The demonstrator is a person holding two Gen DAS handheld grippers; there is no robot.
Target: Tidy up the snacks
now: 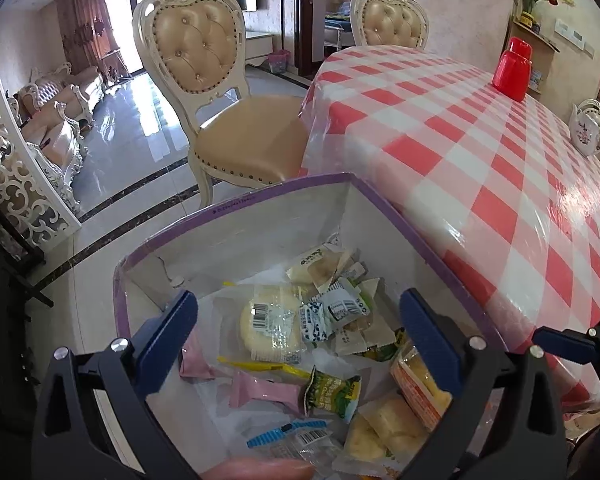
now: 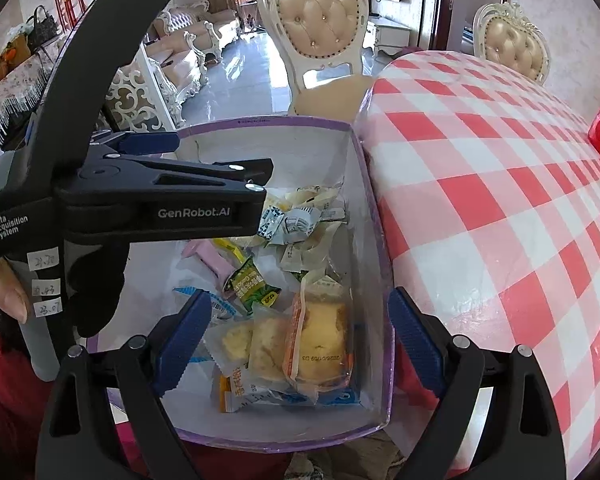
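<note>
A white cardboard box with a purple rim (image 1: pixel 260 194) (image 2: pixel 268 120) sits beside the table edge and holds several wrapped snacks. Among them are a round yellow cake in clear wrap (image 1: pixel 272 328), a green packet (image 1: pixel 332 394) (image 2: pixel 252 284), a pink packet (image 1: pixel 260 390) and an orange-edged cake packet (image 2: pixel 320 336). My left gripper (image 1: pixel 300 332) hangs open over the box with nothing between its blue pads; it also shows side-on in the right wrist view (image 2: pixel 224 156). My right gripper (image 2: pixel 300 332) is open over the near end of the box, gripping nothing.
The table under a red-and-white checked cloth (image 1: pixel 460 140) (image 2: pixel 500 200) lies right of the box. On it stand a red container (image 1: pixel 514 68) and a white teapot (image 1: pixel 588 132). Padded chairs (image 1: pixel 204 60) stand beyond. A thumb (image 2: pixel 8 292) grips the left handle.
</note>
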